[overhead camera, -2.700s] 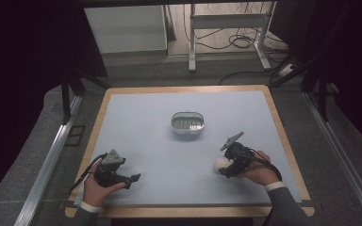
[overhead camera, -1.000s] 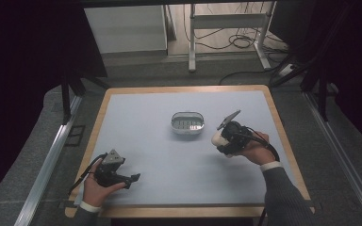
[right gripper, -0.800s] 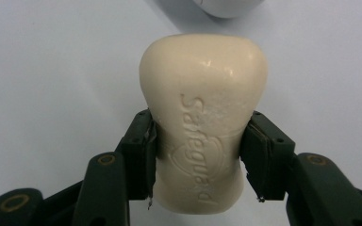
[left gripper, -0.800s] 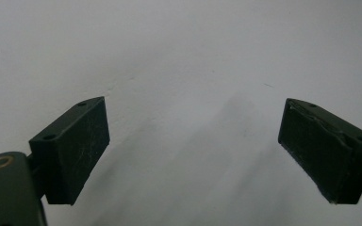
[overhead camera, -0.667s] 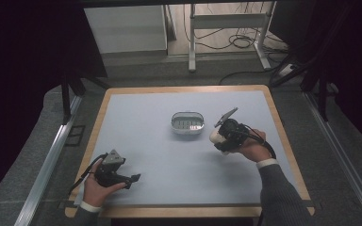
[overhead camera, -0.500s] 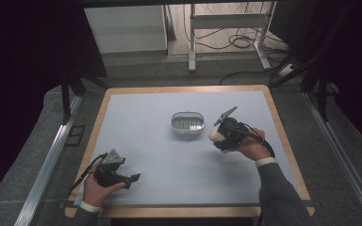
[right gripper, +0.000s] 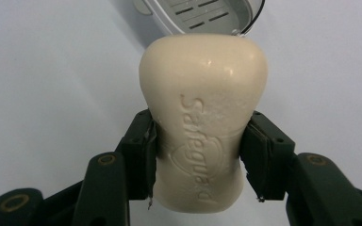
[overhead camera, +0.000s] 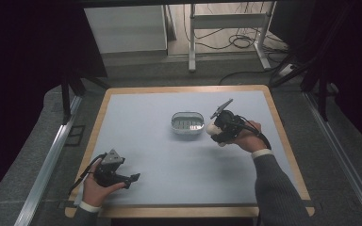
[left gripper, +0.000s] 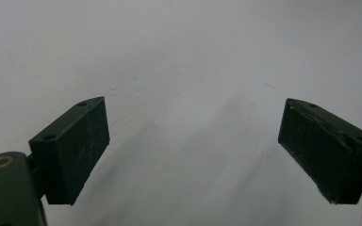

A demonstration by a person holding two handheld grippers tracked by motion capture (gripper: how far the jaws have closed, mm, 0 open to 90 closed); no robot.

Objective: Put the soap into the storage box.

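Now the right gripper (overhead camera: 215, 133) has come forward and leftward across the pale blue-grey tabletop (overhead camera: 160, 155) and hangs just beside the small oval white soap dish with a slotted grey insert (overhead camera: 187, 123), on the dish's right-hand side. A couple of seconds ago it sat well back from the dish, nearer the person's edge; since then it has closed that gap steadily. In the right gripper view its black jaws are clamped on the waist of a cream-coloured bar of soap with embossed lettering (right gripper: 203, 122), the bar's rounded end pointing towards the dish (right gripper: 202, 14), which sits just beyond it. So the soap is carried above the table, right of the dish, not yet in it.

Over on the near-left side, well apart from the dish, the left gripper (overhead camera: 131, 179) has not moved; it rests low by the table's wooden edge, its jaws spread wide with nothing between them and bare tabletop (left gripper: 179, 70) ahead.

Judging by that approach, the soap looks bound for the dish, and the remaining step is a short carry over the rim and a release.
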